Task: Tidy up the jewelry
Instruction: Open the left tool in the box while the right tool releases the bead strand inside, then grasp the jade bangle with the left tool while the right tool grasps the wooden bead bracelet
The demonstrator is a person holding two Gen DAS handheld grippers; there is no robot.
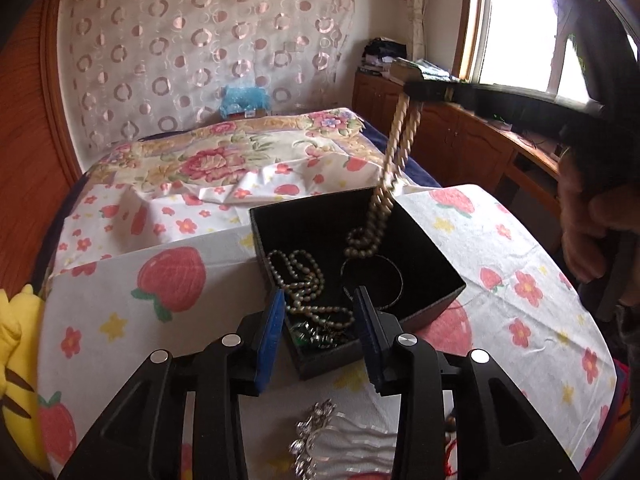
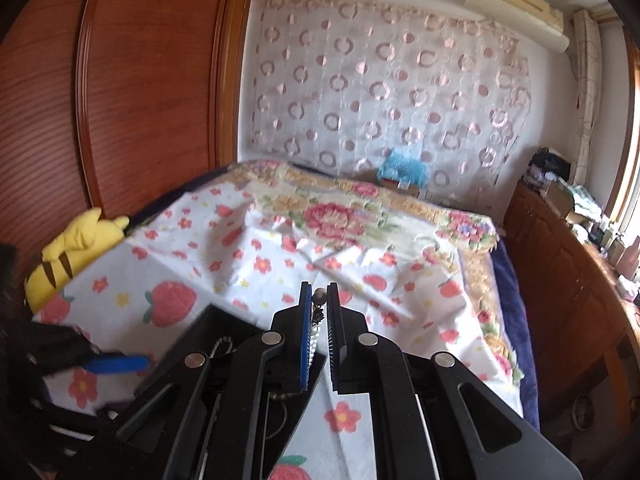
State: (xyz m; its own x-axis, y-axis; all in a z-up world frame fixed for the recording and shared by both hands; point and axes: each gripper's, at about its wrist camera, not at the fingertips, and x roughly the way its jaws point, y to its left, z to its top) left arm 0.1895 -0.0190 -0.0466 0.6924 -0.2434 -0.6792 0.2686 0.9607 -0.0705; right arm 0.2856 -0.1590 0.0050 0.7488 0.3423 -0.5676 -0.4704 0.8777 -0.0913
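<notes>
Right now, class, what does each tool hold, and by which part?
The right tool pinches the upper end of a beaded necklace, whose lower end hangs into the black box. The left tool is open and holds nothing.

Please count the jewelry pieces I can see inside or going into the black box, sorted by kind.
In the black box, from the left wrist view:
Beaded strands: 2, one lying inside, one hanging from the right gripper with its end in the box
Bangles: 1
Green tangled piece: 1, unclear
Total: 4
</notes>
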